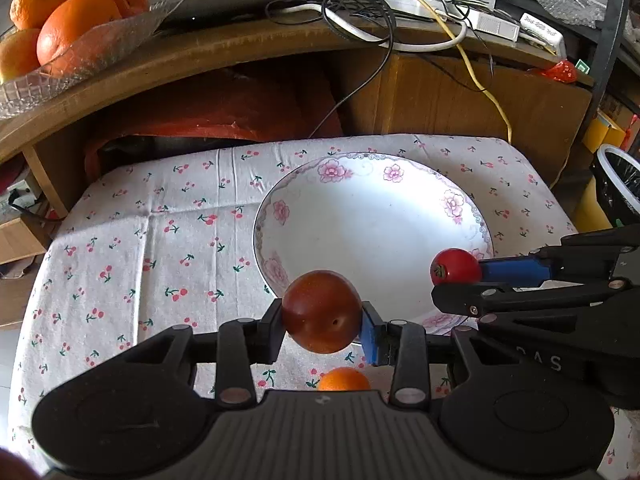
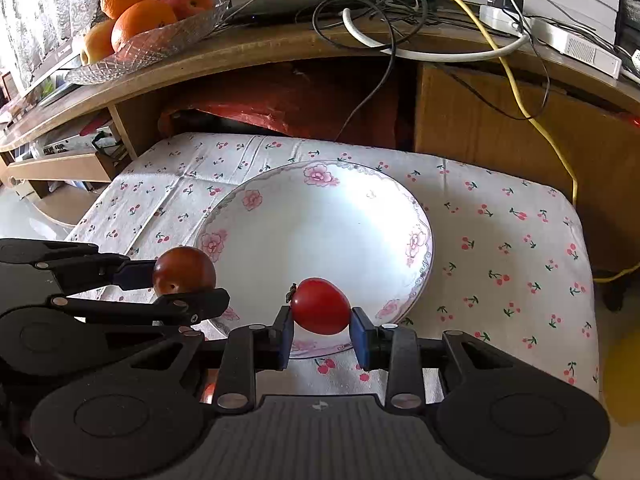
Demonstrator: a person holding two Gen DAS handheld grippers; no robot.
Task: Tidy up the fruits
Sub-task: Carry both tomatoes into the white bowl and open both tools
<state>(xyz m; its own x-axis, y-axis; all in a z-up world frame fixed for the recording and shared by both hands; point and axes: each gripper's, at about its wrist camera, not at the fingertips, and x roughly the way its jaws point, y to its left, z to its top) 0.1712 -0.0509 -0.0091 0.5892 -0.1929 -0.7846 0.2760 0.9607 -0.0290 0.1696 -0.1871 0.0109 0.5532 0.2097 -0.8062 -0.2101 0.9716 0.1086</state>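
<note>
The left gripper (image 1: 322, 326) is clamped on a dark red tomato (image 1: 321, 311), round and smooth with a small pit in its skin, and the fruit hides most of the blue pad on the near-side finger, so only the right-hand pad (image 1: 370, 336) shows clearly at lower centre of the left wrist view. The right gripper (image 2: 322, 330) is clamped on a smaller bright red tomato (image 2: 320, 306), glossy and slightly egg-shaped, with a dry dark stem stub at its upper left; its two blue pads press the fruit from either side. In the left wrist view that same gripper enters from the right edge, and one of its fingers lies behind the fruit. Both tomatoes are held over the near rim of a plate (image 2: 320, 216), a shallow white ceramic dish with pink flowers and a grey scroll border; its near edge is cut off by the black plastic gripper bodies. Below the dark tomato, at bottom centre of the left wrist view, an orange fruit (image 1: 344, 380) sits on the cloth, only its top showing above the gripper body. The tablecloth (image 1: 160, 240) is creased white fabric printed with small cherries. At upper left, a cut-glass bowl (image 2: 160, 44) on a curved wooden shelf (image 2: 280, 48) holds oranges (image 2: 142, 24). Tangled cables (image 2: 400, 12), yellow, white and black, lie across the shelf top.
</note>
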